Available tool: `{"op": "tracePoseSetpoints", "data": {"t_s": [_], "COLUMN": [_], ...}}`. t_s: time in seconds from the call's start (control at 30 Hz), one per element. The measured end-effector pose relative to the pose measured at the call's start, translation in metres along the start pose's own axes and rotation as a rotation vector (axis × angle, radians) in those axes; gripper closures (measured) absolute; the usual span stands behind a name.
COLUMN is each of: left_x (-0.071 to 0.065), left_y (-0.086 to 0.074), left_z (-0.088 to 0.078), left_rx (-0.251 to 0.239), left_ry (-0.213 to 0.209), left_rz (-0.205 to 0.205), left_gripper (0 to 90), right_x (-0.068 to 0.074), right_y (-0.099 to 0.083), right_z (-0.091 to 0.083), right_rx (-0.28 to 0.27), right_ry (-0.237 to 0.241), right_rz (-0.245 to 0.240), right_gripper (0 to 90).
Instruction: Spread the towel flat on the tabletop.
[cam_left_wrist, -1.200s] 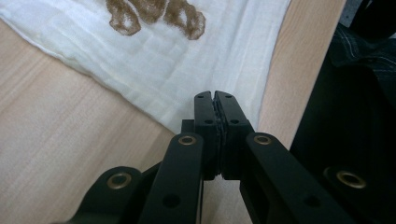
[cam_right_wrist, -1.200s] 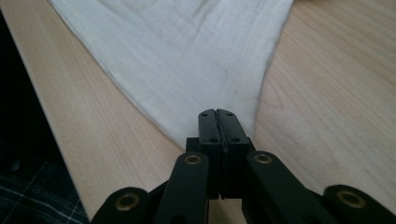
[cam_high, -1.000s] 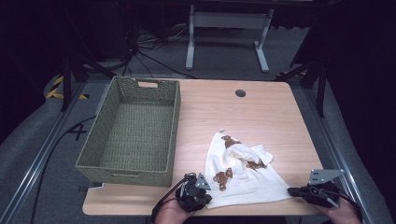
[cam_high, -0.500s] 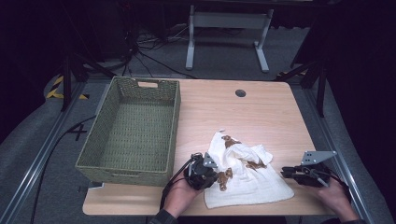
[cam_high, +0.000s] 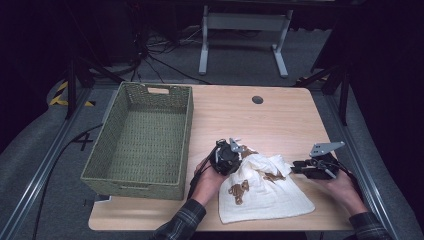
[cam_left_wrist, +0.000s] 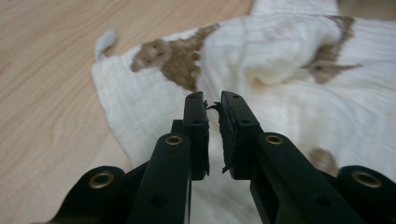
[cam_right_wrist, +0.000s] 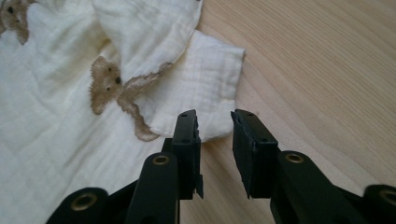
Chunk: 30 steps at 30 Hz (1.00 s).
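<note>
L gripper (cam_high: 231, 151) over cloth (cam_high: 265, 192) – R gripper (cam_high: 296, 167) level, jaws parted

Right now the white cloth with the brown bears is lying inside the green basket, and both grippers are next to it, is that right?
Not quite. The white cloth lies on the wooden table, to the right of the green basket, not inside it; the high view shows this. The left gripper and right gripper are indeed beside it.

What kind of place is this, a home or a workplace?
It looks more like a lab or recording studio than a home. A plain wooden table stands on grey carpet, with loose cables across the floor behind it, metal rails beside it and dark surroundings. A woven basket and a cloth lie ready.
</note>
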<state>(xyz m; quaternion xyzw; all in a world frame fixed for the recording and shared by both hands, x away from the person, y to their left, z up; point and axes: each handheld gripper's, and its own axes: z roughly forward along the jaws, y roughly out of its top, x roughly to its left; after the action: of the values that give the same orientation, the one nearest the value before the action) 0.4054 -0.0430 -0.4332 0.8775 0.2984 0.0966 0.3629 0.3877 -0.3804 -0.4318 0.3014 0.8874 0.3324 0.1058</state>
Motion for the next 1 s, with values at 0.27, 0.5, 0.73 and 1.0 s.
{"op": "tracePoseSetpoints", "data": {"t_s": [0.27, 0.5, 0.73, 1.0], "left_x": [0.016, 0.018, 0.019, 0.020], "left_y": [0.001, -0.005, -0.007, -0.007], "left_z": [0.019, 0.023, 0.023, 0.023], "left_rx": [0.035, 0.080, 0.078, 0.077], "left_ry": [0.029, 0.060, 0.060, 0.054], "left_rz": [-0.017, -0.017, -0.010, -0.011], "left_gripper": [81.0, 80.8, 80.5, 80.3], "right_x": [-0.008, -0.006, -0.011, -0.008], "right_y": [0.004, 0.005, -0.001, 0.002], "right_z": [0.016, 0.011, -0.003, 0.019], "right_rx": [0.047, 0.029, 0.014, 0.050], "right_ry": [0.028, 0.033, 0.013, 0.062], "right_rz": [0.024, 0.005, 0.019, 0.013], "right_gripper": [77.5, 90.0, 89.7, 75.9]}}
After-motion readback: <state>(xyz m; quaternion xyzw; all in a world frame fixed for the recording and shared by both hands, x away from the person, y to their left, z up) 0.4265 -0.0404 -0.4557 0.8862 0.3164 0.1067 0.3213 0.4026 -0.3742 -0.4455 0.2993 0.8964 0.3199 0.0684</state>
